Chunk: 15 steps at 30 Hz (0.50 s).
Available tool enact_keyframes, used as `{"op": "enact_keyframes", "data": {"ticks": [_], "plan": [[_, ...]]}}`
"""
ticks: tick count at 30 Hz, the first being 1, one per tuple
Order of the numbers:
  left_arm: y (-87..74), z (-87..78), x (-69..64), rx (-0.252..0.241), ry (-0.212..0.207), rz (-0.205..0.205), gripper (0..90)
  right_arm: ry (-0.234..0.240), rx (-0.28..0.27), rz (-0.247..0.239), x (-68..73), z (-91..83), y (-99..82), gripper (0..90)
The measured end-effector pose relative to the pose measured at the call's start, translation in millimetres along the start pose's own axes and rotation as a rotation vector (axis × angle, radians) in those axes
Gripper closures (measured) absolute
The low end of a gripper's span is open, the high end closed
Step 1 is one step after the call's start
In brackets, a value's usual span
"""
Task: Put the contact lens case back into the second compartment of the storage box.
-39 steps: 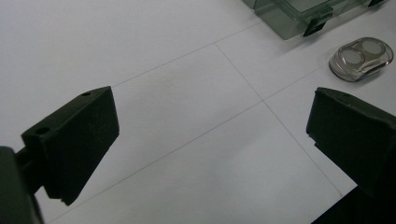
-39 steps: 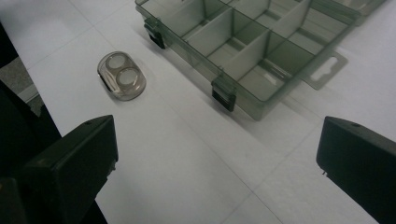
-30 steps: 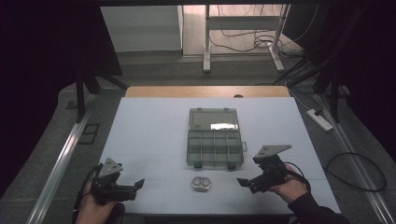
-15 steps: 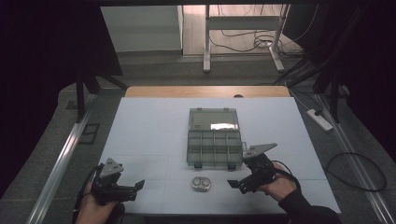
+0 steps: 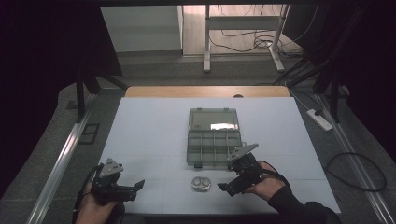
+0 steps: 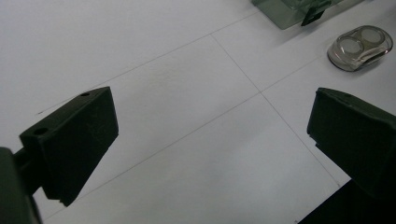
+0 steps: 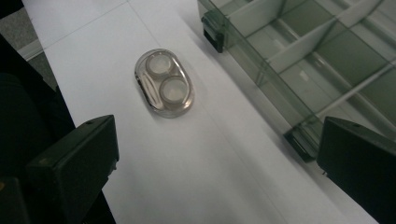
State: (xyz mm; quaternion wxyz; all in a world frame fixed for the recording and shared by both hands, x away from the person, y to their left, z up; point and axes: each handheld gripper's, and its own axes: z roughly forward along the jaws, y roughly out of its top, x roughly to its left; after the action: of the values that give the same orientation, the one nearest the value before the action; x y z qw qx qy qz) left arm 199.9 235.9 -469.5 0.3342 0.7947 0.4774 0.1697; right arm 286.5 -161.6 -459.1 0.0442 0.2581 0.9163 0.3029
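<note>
A white table (image 5: 154, 126) fills the middle of the high view, with a strip of bare wood along its far edge. An open clear compartment box (image 5: 214, 136) sits at the table's centre, its lid laid back on the far side and its divided tray on the near side. Just near of the tray lies a small clear oval case (image 5: 201, 183) with two round wells. The right gripper (image 5: 223, 187) is held low at the near right, its jaws parted and pointing left, close beside the oval case and the tray's near right corner. The left gripper (image 5: 138, 187) rests at the near left corner, jaws parted and pointing right, well apart from the case.
</note>
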Motion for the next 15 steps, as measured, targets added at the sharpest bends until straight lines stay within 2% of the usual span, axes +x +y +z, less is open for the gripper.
{"op": "enact_keyframes", "data": {"ticks": [5,15], "plan": [[-0.2,-0.4,0.6,-0.003,-0.002,-0.004,1.8,0.019,0.016,-0.014,3.3,6.4,6.3,0.0],[-0.8,-1.2,1.6,-0.012,-0.005,-0.011,1.7,0.026,0.039,-0.032,10.0,18.3,14.8,0.0]]}}
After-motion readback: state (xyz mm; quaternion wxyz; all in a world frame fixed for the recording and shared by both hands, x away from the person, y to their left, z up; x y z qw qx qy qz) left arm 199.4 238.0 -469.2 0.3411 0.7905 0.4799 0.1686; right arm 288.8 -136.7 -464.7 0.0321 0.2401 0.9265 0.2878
